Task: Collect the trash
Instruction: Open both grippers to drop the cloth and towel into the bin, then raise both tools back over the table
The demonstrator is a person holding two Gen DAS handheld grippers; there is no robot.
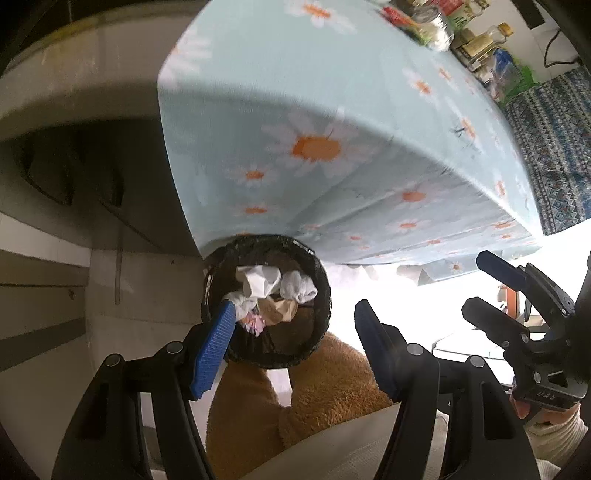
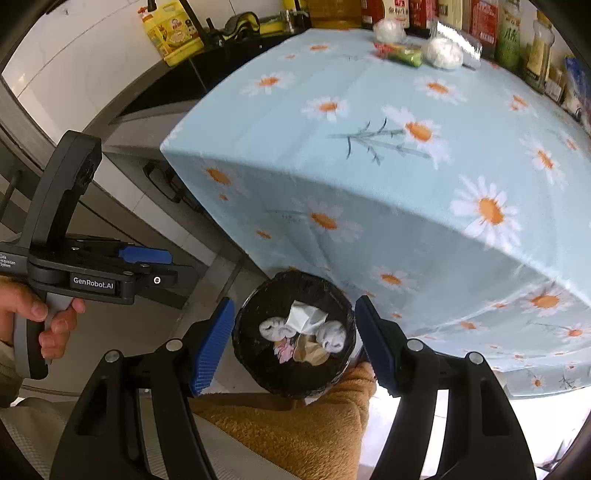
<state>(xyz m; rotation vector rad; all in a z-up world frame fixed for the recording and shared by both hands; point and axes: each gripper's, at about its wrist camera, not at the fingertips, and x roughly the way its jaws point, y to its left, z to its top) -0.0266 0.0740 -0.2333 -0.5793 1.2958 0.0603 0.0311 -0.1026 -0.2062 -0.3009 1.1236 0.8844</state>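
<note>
A round black bin [image 2: 258,295] stands on the floor by the corner of a table draped in a light blue daisy cloth [image 2: 369,184]. Inside lie crumpled white tissues [image 2: 303,317], a brown paper scrap [image 2: 310,352] and a pink bit. My right gripper [image 2: 293,343] hangs open above the bin with nothing between its blue pads. My left gripper [image 1: 295,332] is open and empty too, over the same bin [image 1: 321,280], and shows at the left of the right wrist view [image 2: 177,264]. On the far tabletop rest two white crumpled balls [image 2: 443,53] and a green-red wrapper [image 2: 400,53].
Bottles and jars [image 2: 509,33] line the table's far edge. A yellow oil jug [image 2: 173,33] stands on the dark counter to the left. Orange fleece fabric [image 2: 295,424] lies below the bin. A patterned blue cloth [image 1: 554,147] hangs at the right.
</note>
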